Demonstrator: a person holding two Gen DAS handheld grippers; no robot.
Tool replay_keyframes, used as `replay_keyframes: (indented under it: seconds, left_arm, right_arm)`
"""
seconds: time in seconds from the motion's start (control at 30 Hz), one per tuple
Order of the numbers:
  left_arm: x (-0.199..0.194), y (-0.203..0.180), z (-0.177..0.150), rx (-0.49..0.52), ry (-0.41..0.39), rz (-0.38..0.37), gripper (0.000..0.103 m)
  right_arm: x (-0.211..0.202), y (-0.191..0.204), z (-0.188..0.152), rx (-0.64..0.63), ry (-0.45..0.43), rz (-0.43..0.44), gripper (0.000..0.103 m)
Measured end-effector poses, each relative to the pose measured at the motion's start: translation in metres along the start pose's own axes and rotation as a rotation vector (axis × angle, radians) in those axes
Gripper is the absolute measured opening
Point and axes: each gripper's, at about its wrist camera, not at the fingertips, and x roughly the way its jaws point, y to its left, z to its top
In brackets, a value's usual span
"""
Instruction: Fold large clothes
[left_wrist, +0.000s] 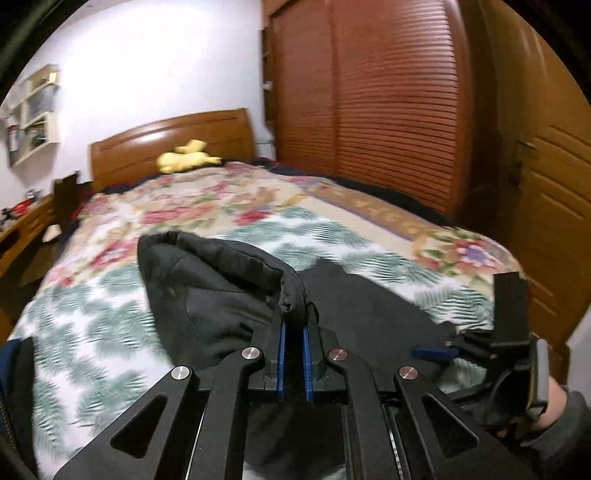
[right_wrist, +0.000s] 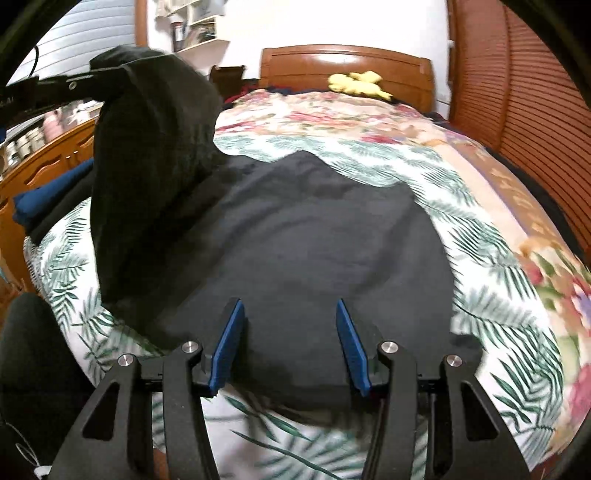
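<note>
The left gripper (left_wrist: 294, 325) is clenched on a bunched edge of the black garment (right_wrist: 295, 236): its two blue pads (left_wrist: 282, 345) stand close together with a rolled fold of dark cloth pinched at their tips. From that pinch the cloth rises into a puffed, raised flap that hangs down to the bed on the gripper's left. In the right wrist view the same gripper enters from the upper left edge, held high and roughly level, with the lifted part of the garment draped from it like a hood above the rest.

The right gripper (right_wrist: 288, 332) is released: its blue pads (right_wrist: 229, 343) stand well apart with nothing pinched between them. It points downward over the near edge of the garment, and the dark cloth shows in the gap between the fingers; whether the tips touch it I cannot tell. In the left wrist view this gripper appears at the right edge, gripped by a hand (left_wrist: 554, 402) in a grey sleeve.

The rest of the garment lies spread flat on the bedspread (right_wrist: 498, 295), which is printed with green leaves near the foot and red flowers farther up. Beyond it stands a wooden headboard (right_wrist: 347, 66), with a yellow plush toy (right_wrist: 356, 83) lying just before it. A slatted wooden wardrobe (left_wrist: 369, 92) stands at the bed's far side.
</note>
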Motion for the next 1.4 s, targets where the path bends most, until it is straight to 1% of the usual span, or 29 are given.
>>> replay_keyframes:
  seconds: [0.03, 0.13, 0.2, 0.23, 0.3, 0.37, 0.43, 0.5, 0.6, 0.63, 0.67, 0.73, 0.87, 1.07, 1.27, 1.3, 1.37, 1.4]
  left_arm:
    - [0.010, -0.002, 0.001, 0.008, 0.008, -0.021, 0.007]
    - [0.034, -0.026, -0.003, 0.049, 0.045, -0.093, 0.007]
    - [0.046, -0.034, -0.009, 0.061, 0.070, -0.127, 0.007]
    - [0.052, -0.036, -0.011, 0.070, 0.085, -0.130, 0.007]
    - [0.060, -0.038, -0.014, 0.083, 0.108, -0.118, 0.007]
    - [0.063, -0.038, -0.011, 0.091, 0.114, -0.097, 0.008]
    - [0.064, -0.045, -0.007, 0.098, 0.115, -0.079, 0.012]
    - [0.054, -0.048, -0.005, 0.087, 0.104, -0.100, 0.017]
    - [0.036, -0.051, -0.005, 0.073, 0.078, -0.100, 0.034]
    - [0.031, -0.050, -0.008, 0.069, 0.067, -0.096, 0.042]
    - [0.027, -0.049, -0.012, 0.062, 0.058, -0.094, 0.046]
    - [0.020, -0.041, -0.018, 0.049, 0.056, -0.089, 0.050]
    - [0.008, -0.027, -0.031, 0.030, 0.045, -0.058, 0.054]
    - [0.000, -0.011, -0.047, -0.013, 0.050, -0.032, 0.055]
    - [-0.004, -0.003, -0.054, -0.053, 0.053, -0.018, 0.055]
    - [-0.005, -0.002, -0.056, -0.056, 0.052, -0.014, 0.055]
    - [-0.007, 0.000, -0.058, -0.063, 0.052, -0.009, 0.055]
    - [-0.008, 0.002, -0.060, -0.068, 0.053, -0.008, 0.055]
  right_arm:
    - [-0.002, -0.005, -0.003, 0.006, 0.001, -0.013, 0.053]
    - [-0.011, -0.018, -0.013, 0.033, 0.000, -0.026, 0.053]
    - [-0.016, -0.025, -0.018, 0.046, -0.002, -0.032, 0.053]
    - [-0.018, -0.029, -0.021, 0.052, -0.001, -0.033, 0.053]
    - [-0.021, -0.032, -0.024, 0.062, -0.001, -0.027, 0.053]
    - [-0.023, -0.032, -0.027, 0.062, -0.001, -0.027, 0.053]
    - [-0.023, -0.031, -0.024, 0.060, -0.003, -0.029, 0.053]
    - [-0.024, -0.029, -0.024, 0.060, -0.003, -0.032, 0.053]
    - [-0.030, -0.025, -0.021, 0.056, -0.020, -0.030, 0.053]
    - [-0.030, -0.025, -0.019, 0.058, -0.022, -0.027, 0.053]
    - [-0.031, -0.025, -0.018, 0.062, -0.025, -0.022, 0.053]
    - [-0.035, -0.023, -0.016, 0.064, -0.034, -0.019, 0.053]
    - [-0.044, -0.023, -0.004, 0.065, -0.059, -0.036, 0.053]
    - [-0.068, -0.019, 0.018, 0.043, -0.103, -0.036, 0.053]
    - [-0.070, -0.006, 0.056, 0.002, -0.118, -0.028, 0.053]
    - [-0.069, -0.004, 0.060, -0.001, -0.121, -0.027, 0.055]
    - [-0.062, 0.001, 0.073, -0.007, -0.123, -0.021, 0.077]
    - [-0.059, 0.001, 0.077, -0.010, -0.121, -0.015, 0.078]
